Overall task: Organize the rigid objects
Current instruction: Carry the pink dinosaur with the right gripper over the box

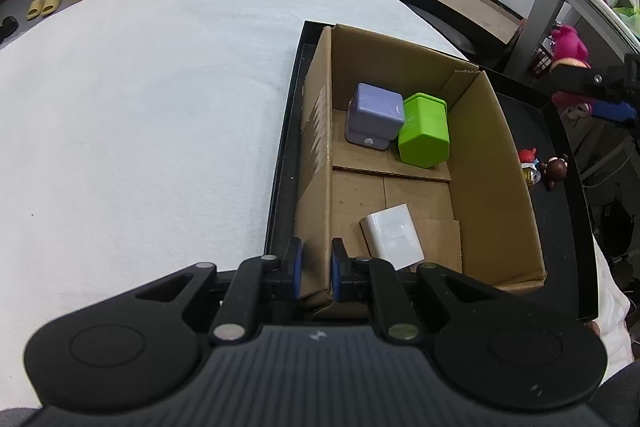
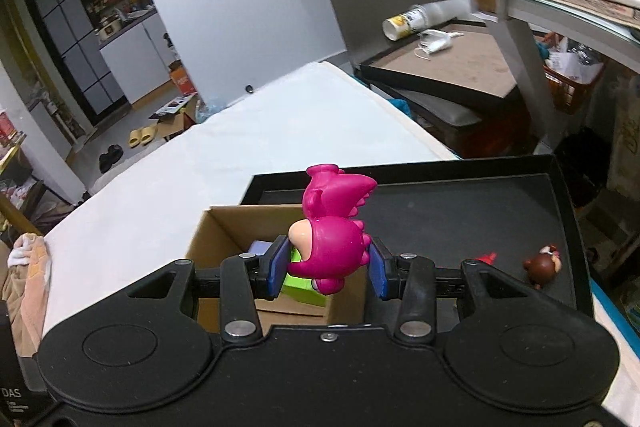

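White cloth (image 1: pixel 140 99): covered the table to the left of everything else.
Left gripper (image 1: pixel 316 267): its blue pads were pinched tight on the near left wall of the cardboard box (image 1: pixel 496 163), one pad outside the wall and one inside.
Black tray (image 1: pixel 560 227): lay on the cloth with the cardboard box standing in its left part.
Box contents: a lilac cube-shaped case (image 1: pixel 374 117) and a lime-green cube-shaped case (image 1: pixel 424 131) touched each other at the far end, the green one tilted; a white rectangular block (image 1: pixel 394 237) lay flat near the front.
Right gripper (image 2: pixel 328 263): its jaws stood partly apart, clamped on a magenta toy figure (image 2: pixel 334 227) with a peach-coloured patch, held in the air above the box's near right corner.
Tray floor, right of the box: a brown figurine (image 2: pixel 544 265) stood on the bare black surface, and a small red figurine (image 2: pixel 488 258) showed just left of it, partly hidden behind the gripper frame.
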The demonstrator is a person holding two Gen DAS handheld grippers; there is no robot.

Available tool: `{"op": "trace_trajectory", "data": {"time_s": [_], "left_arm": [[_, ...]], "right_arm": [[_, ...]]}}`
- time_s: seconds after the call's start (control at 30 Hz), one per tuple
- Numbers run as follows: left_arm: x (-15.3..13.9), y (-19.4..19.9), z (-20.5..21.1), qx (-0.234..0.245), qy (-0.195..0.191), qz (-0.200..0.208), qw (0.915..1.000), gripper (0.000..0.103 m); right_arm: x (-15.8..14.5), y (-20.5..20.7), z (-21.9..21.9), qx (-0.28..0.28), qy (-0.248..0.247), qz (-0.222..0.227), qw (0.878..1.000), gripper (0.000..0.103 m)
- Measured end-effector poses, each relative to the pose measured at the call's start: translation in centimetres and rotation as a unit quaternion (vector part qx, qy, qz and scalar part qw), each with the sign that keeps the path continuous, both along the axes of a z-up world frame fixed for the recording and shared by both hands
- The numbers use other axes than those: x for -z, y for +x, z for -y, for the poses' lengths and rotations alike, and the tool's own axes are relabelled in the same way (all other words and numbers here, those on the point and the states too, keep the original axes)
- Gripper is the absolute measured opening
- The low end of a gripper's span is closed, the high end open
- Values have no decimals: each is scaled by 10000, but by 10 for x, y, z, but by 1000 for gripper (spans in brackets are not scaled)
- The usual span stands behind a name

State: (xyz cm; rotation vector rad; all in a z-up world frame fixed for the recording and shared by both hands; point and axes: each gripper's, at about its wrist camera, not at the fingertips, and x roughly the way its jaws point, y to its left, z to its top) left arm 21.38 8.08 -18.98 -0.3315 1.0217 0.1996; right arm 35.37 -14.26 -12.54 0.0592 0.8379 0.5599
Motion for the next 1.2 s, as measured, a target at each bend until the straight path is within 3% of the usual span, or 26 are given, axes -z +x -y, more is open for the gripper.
{"op": "trace_trajectory", "data": {"time_s": [0.5,1.2], "left_arm": [[1,-1,-5,4,-116,46,9999,13],[3,-5,-15,54,-402,161,9990,14]], "right_arm": [[6,-11,-45,-395,-24,107,9992,41],[50,-26,-107,-1014,-544,-309,9929,41]]}}
